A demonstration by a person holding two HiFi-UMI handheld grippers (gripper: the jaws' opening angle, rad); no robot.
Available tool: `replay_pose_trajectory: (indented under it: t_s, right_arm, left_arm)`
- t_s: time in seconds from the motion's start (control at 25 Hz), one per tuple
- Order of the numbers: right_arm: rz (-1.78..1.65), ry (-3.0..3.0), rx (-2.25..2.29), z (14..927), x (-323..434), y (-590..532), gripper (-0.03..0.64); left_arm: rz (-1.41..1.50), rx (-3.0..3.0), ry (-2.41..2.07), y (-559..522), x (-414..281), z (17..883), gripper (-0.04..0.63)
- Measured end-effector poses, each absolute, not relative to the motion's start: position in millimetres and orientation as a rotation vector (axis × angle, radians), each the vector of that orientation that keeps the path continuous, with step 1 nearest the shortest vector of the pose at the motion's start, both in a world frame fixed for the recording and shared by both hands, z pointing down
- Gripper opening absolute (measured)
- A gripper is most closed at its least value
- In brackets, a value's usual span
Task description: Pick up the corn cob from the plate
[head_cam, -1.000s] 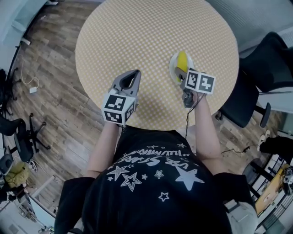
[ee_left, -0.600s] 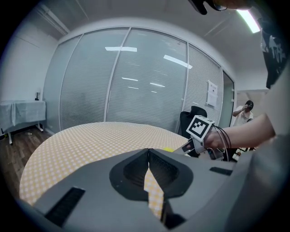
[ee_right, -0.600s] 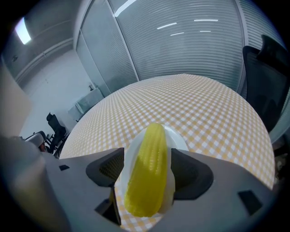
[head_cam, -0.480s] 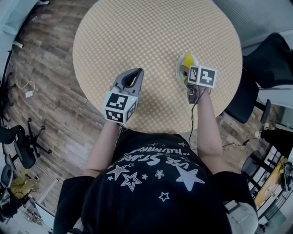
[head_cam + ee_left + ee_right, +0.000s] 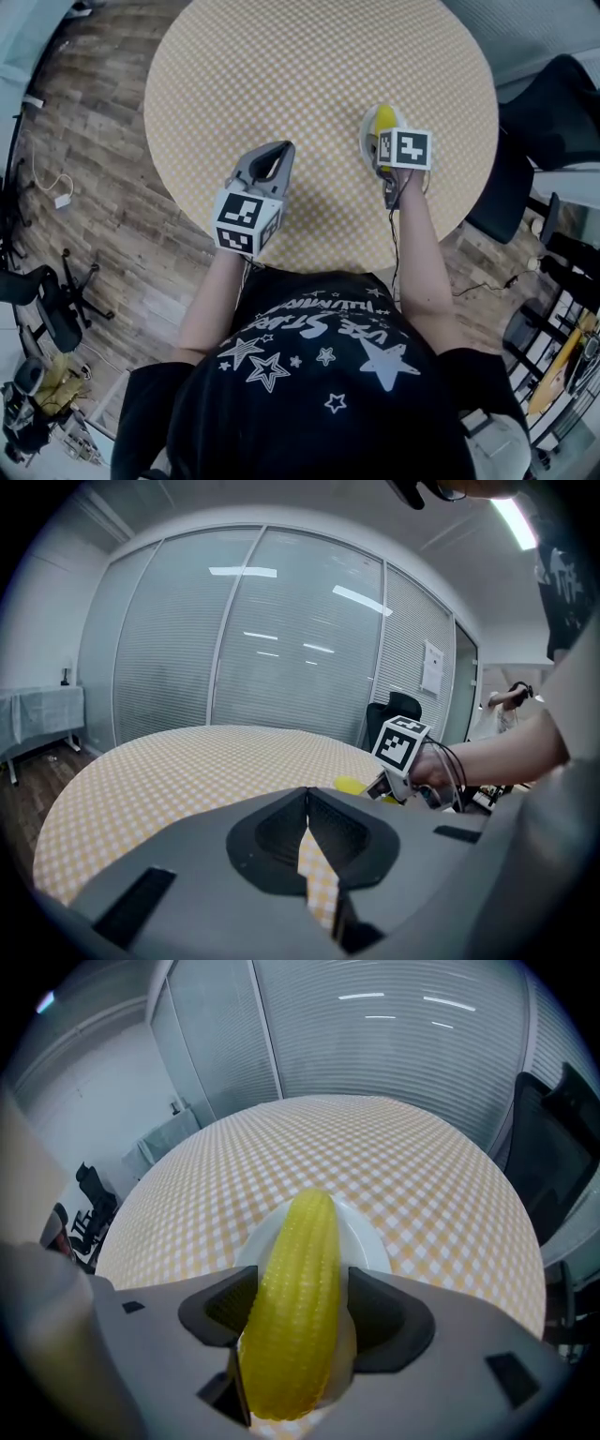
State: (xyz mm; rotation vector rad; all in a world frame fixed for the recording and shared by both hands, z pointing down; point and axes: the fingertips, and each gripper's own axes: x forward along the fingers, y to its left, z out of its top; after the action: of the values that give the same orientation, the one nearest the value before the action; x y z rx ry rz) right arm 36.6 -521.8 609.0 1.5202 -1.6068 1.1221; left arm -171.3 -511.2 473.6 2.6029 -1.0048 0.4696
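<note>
The yellow corn cob (image 5: pixel 295 1316) lies lengthwise on a small white plate (image 5: pixel 370 1241) near the right edge of the round checked table (image 5: pixel 319 75). My right gripper (image 5: pixel 300 1288) straddles the cob, and both jaws press against its sides. From the head view the cob (image 5: pixel 383 120) pokes out beyond the right gripper (image 5: pixel 382 141) and the plate (image 5: pixel 366 141) shows beside it. My left gripper (image 5: pixel 279 150) hovers over the table's near side, jaws shut together with nothing between them. The left gripper view shows its own jaws (image 5: pixel 306 794) meeting, with the cob (image 5: pixel 352 785) off to the right.
A black office chair (image 5: pixel 553 112) stands just past the table's right edge. Another chair (image 5: pixel 47 300) sits on the wooden floor at the left. Glass walls with blinds (image 5: pixel 281 649) ring the room.
My right gripper has edged forward over the plate and closed in around the cob. The left gripper has stayed about where it was.
</note>
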Motion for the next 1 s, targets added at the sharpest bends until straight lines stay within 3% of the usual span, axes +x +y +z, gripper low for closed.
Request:
replay_pose_trajectory:
  t_s: [0.56,1.0]
  right_arm:
    - [0.959,-1.686,1.387,610.0,32.9,-522.4,0.272]
    - [1.031,-1.829,1.453,584.2,46.1,-515.2,0.270]
  left_arm:
    - [0.497,2.613,-1.024,-492.4,-161.7,470.5,0.009]
    - [0.490,2.613,-1.151,-485.0,-172.2,448.6,0.009]
